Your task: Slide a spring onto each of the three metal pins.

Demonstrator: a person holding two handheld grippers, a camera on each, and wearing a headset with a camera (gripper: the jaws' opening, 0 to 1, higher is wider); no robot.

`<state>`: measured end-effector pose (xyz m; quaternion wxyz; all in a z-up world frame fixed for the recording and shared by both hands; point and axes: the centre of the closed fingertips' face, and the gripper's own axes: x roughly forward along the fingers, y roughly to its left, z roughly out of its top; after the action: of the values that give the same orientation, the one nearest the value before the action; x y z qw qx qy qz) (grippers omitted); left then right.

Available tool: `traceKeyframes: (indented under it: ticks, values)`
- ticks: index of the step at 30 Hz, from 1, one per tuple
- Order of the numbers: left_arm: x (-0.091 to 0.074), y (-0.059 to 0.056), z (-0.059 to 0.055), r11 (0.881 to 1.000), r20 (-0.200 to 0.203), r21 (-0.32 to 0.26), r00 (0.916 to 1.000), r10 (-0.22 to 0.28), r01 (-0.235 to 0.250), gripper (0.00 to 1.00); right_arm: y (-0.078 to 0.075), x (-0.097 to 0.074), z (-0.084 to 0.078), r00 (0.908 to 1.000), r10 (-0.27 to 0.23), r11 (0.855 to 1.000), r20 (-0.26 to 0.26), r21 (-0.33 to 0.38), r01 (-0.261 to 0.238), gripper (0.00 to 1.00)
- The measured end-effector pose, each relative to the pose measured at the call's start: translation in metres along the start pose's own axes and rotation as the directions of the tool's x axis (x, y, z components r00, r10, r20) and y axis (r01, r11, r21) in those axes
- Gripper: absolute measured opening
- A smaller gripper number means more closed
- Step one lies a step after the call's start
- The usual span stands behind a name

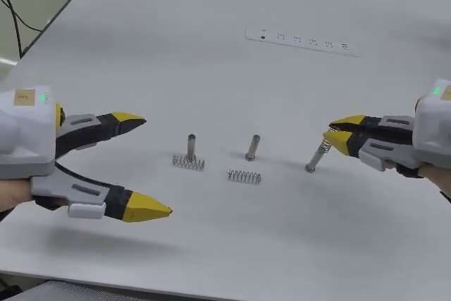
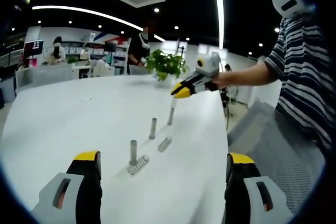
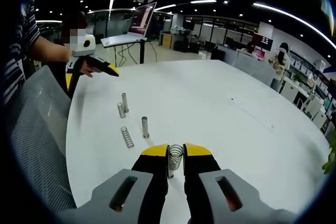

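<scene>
One spring point(image 3: 175, 159), pinched inside right claw point(image 1: 330, 130)

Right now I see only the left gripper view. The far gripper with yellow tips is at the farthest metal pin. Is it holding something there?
Observer: Yes. In the right gripper view the right gripper is shut on a small metal coil spring.
Operator: Is that spring on the pin, or only near it?
Observer: In the head view its coils appear to sit around the upper part of the short steel pin. The lower part of the pin is bare.
</scene>
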<state>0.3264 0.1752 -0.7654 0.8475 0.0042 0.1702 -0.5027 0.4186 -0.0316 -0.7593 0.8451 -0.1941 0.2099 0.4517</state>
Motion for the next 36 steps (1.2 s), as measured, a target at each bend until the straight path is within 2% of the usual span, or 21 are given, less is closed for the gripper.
traceKeyframes:
  ticks: [18,36]
  values:
    - [-0.001,0.0,0.0,1.0,0.0,-0.002,1.0,0.006,-0.006,0.95,0.004,0.0,-0.003,0.9999,0.007,1.0,-0.012,-0.005,-0.007,0.07]
    - [-0.002,0.002,-0.001,1.0,0.0,-0.006,0.9998,0.019,-0.019,0.95,0.01,0.02,-0.03,0.9972,0.017,1.0,-0.072,-0.009,-0.018,0.07]
